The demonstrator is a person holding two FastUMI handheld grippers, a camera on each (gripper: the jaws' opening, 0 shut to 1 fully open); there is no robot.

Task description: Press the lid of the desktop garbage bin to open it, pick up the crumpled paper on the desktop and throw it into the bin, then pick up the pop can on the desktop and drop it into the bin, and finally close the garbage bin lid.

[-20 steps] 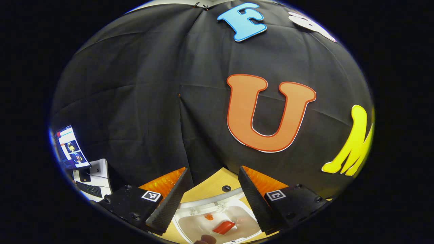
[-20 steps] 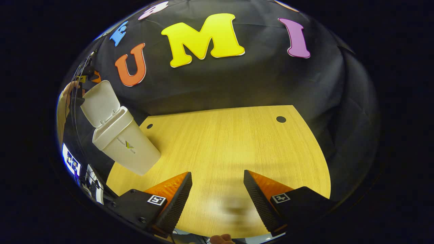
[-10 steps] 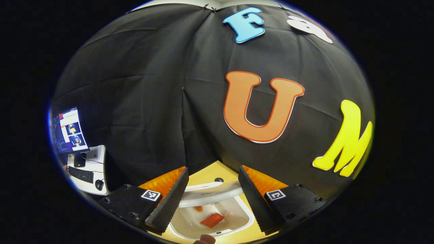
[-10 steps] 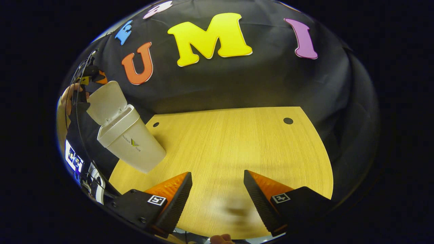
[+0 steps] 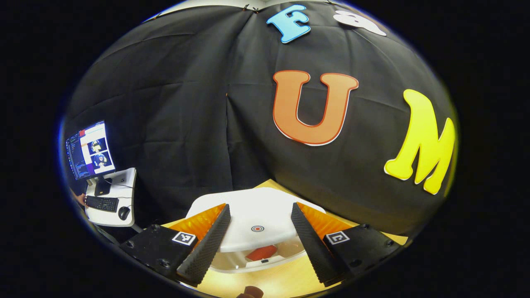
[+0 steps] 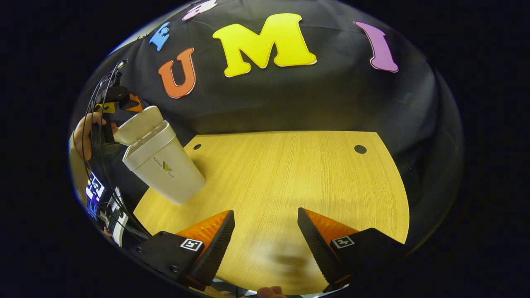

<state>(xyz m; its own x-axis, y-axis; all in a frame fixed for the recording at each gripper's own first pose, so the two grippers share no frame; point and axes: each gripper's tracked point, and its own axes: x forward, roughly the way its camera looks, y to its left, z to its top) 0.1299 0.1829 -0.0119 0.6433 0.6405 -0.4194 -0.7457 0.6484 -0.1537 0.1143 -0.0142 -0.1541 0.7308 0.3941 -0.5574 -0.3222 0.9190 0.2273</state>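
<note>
The lid (image 5: 256,217) has swung down from upright to nearly flat over the bin (image 6: 165,165) at the bench's (image 6: 290,174) far-left corner, red can (image 5: 261,252) inside, so just the final press is left. Left gripper (image 5: 256,240) and right gripper (image 6: 265,244) both hang spread, pinching nothing. Nothing's blocking; a monitor (image 5: 89,149) sits off left.

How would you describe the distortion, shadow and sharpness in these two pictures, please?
Left gripper view: fisheye bends the cloth wall; the bin's lid and left gripper look sharp. Right gripper view: the table edge bows into a curve, the bin leans near the rim, and a soft blurred shadow lies on the wood by the right gripper.
</note>
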